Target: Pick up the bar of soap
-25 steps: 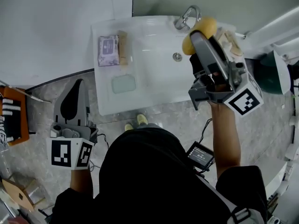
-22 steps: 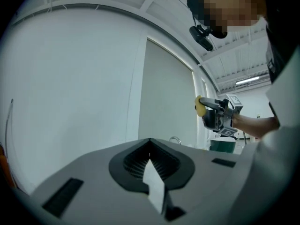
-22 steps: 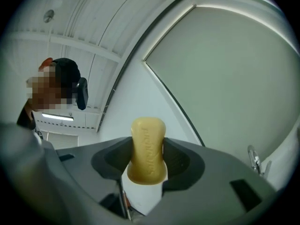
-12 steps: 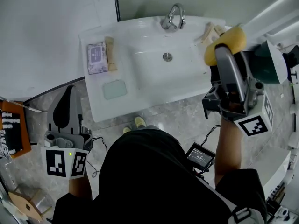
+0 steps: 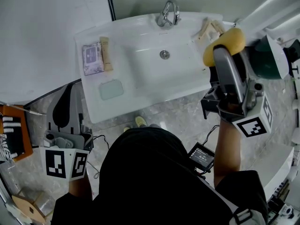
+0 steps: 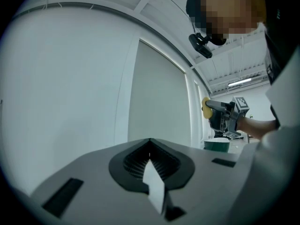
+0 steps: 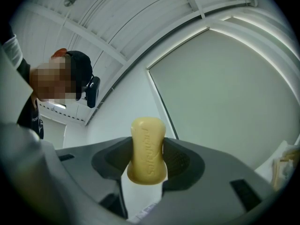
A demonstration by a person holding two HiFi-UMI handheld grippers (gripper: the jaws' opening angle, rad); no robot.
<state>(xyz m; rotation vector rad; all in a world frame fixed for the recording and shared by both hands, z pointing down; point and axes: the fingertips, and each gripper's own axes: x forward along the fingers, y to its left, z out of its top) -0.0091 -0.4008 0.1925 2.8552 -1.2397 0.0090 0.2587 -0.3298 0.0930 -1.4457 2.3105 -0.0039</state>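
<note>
The yellow bar of soap (image 5: 226, 45) is pinched between the jaws of my right gripper (image 5: 224, 50), held up in the air at the right end of the white washbasin (image 5: 140, 86). In the right gripper view the soap (image 7: 147, 150) stands on end between the two dark pads, pointing up at the wall and ceiling. My left gripper (image 5: 65, 108) hangs low at the left, beside the basin, with its jaws shut and nothing between them (image 6: 150, 165). From the left gripper view the right gripper (image 6: 220, 114) with the soap shows far off.
On the basin's left ledge lie a purple wipes packet (image 5: 92, 58), a tan bar (image 5: 106, 53) and a pale green soap dish (image 5: 110, 89). The tap (image 5: 168, 13) stands at the back. A dark green bin (image 5: 266, 57) stands right of the basin.
My right gripper has carried the soap from over the tap area to the right end of the basin. The left gripper has barely moved.
</note>
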